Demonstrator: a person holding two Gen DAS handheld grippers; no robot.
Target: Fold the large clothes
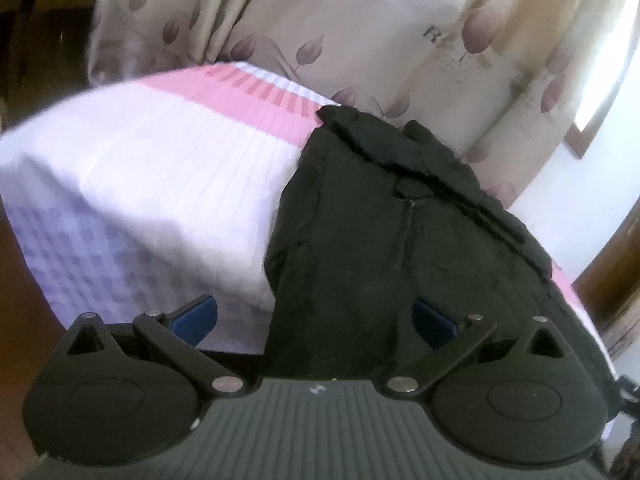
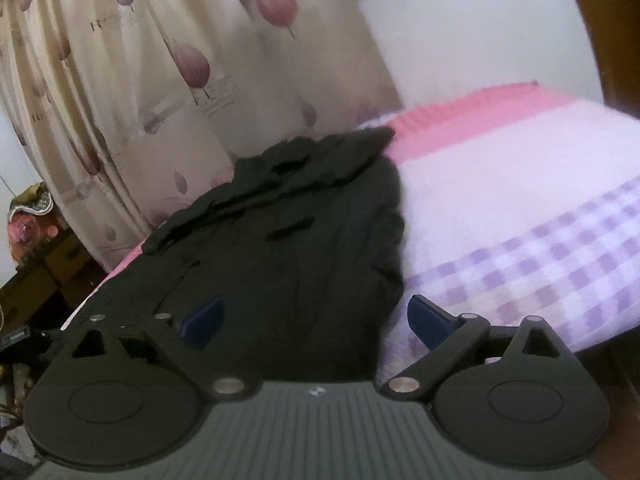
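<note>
A large black jacket (image 1: 400, 232) lies lengthwise on the bed, its collar and hood end bunched toward the curtain and its hem hanging over the near edge. Both side parts look folded inward, leaving a narrow strip. In the right wrist view the same jacket (image 2: 288, 252) fills the left half of the bed. My left gripper (image 1: 314, 320) is open just above the hem, blue pads (image 1: 196, 318) spread wide with nothing between them. My right gripper (image 2: 316, 320) is open too, straddling the jacket's right edge near the hem, its fingers (image 2: 428, 324) empty.
The bed (image 1: 132, 184) wears a white sheet with a pink band and lilac checks near the edge. A cream curtain (image 1: 360, 32) with mauve leaves hangs behind it. Cluttered dark furniture (image 2: 36, 264) stands left of the bed; a wooden frame (image 2: 604, 32) rises at right.
</note>
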